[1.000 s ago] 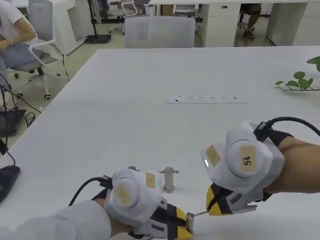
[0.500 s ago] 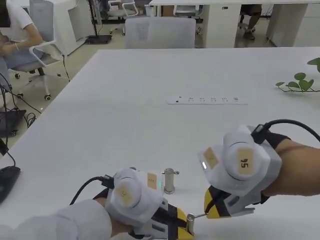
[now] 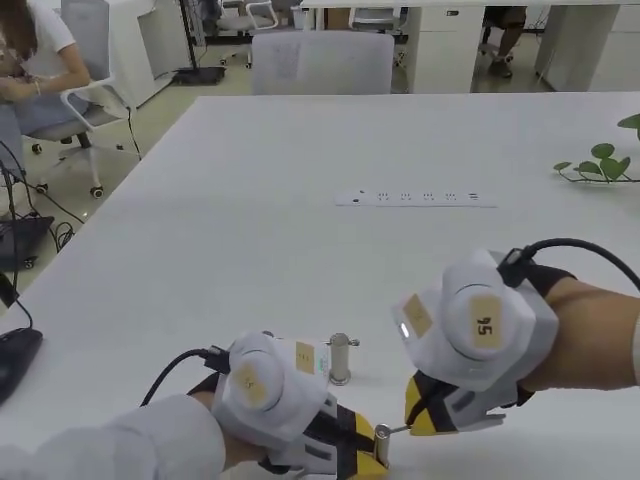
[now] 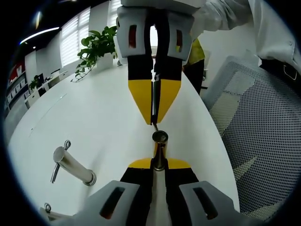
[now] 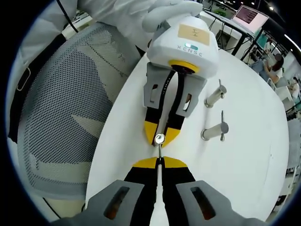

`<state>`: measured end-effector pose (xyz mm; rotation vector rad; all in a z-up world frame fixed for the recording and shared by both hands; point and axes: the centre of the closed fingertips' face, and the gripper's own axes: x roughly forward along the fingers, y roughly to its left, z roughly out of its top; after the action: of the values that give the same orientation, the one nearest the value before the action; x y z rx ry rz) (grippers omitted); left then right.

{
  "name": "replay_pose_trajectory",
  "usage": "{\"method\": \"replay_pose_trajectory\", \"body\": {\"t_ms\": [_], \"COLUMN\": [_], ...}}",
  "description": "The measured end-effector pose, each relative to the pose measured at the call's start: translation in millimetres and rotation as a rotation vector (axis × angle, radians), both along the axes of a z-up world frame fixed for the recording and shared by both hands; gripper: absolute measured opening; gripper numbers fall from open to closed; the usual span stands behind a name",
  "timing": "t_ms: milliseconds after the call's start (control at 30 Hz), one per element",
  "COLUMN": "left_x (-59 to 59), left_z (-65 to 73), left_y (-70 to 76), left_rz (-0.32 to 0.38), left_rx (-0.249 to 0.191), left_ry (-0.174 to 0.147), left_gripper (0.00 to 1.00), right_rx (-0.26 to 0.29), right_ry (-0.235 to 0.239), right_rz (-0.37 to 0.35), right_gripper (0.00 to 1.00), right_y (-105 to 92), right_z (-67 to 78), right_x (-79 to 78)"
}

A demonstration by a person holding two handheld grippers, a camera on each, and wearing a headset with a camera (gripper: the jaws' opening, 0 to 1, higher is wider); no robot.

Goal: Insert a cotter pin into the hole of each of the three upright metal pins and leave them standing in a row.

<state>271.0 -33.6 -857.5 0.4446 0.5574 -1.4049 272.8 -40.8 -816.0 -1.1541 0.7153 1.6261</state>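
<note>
Left gripper (image 4: 159, 163) pinches pin (image 4: 159, 141); right gripper (image 5: 159, 163) aims cotter pin (image 5: 160, 151)

- The held pin (image 4: 159, 139) and the standing pin (image 3: 339, 360) were found to be smooth bare metal with a satin sheen.
- The cotter pin (image 5: 160, 150) was noted as thin bright metal wire.
- The left gripper (image 4: 159, 162) and right gripper (image 5: 159, 162) were recorded with glossy white plastic housings and matt yellow-and-black jaw tips.
- The table (image 3: 300, 230) was seen to be white, smooth and matt.
- The chair back (image 5: 61, 94) was noted as grey perforated mesh.
- The sleeve (image 3: 150, 445) was recorded as white cloth.
</note>
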Motion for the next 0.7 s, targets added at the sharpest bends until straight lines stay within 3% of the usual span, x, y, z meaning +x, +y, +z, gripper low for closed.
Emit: {"method": "replay_pose_trajectory", "body": {"t_ms": [700], "left_x": [-1.2], "left_z": [0.2], "left_y": [0.1], "left_rz": [0.002], "left_rx": [-0.003], "left_ry": [0.005], "left_gripper": [0.06], "right_rx": [0.016], "right_ry": [0.015], "right_rz": [0.034], "right_gripper": [0.03], "right_y": [9.3], "right_z": [-0.9], "right_x": [-3.7]}}
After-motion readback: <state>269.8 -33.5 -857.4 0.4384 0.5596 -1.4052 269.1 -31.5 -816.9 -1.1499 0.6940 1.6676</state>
